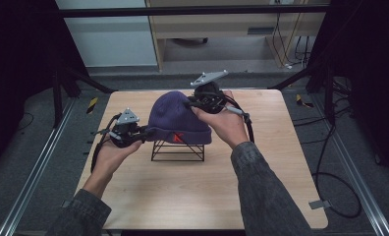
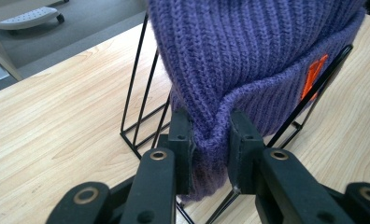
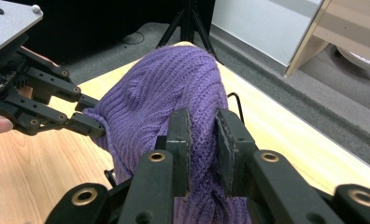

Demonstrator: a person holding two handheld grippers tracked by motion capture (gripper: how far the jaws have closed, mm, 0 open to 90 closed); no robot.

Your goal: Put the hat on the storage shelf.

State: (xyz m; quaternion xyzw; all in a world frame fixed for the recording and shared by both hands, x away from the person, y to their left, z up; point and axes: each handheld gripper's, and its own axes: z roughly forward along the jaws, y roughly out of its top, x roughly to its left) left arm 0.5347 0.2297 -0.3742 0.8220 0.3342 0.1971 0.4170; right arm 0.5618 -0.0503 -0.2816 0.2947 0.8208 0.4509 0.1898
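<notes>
Resting over one black wire stand (image 1: 178, 150) on the table (image 1: 261, 196), one purple ribbed beanie (image 1: 175, 115) is seen, marked with an orange emblem (image 1: 178, 137) too small to be read. Its brim is pinched by the left gripper (image 2: 211, 140), its knit by the right gripper (image 3: 202, 154).

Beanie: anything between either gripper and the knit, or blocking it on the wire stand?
Nothing visible. The left gripper is shut on the beanie at its folded cuff, the right gripper on its far side. The beanie sits over the black wire stand, with bare table around it.
</notes>
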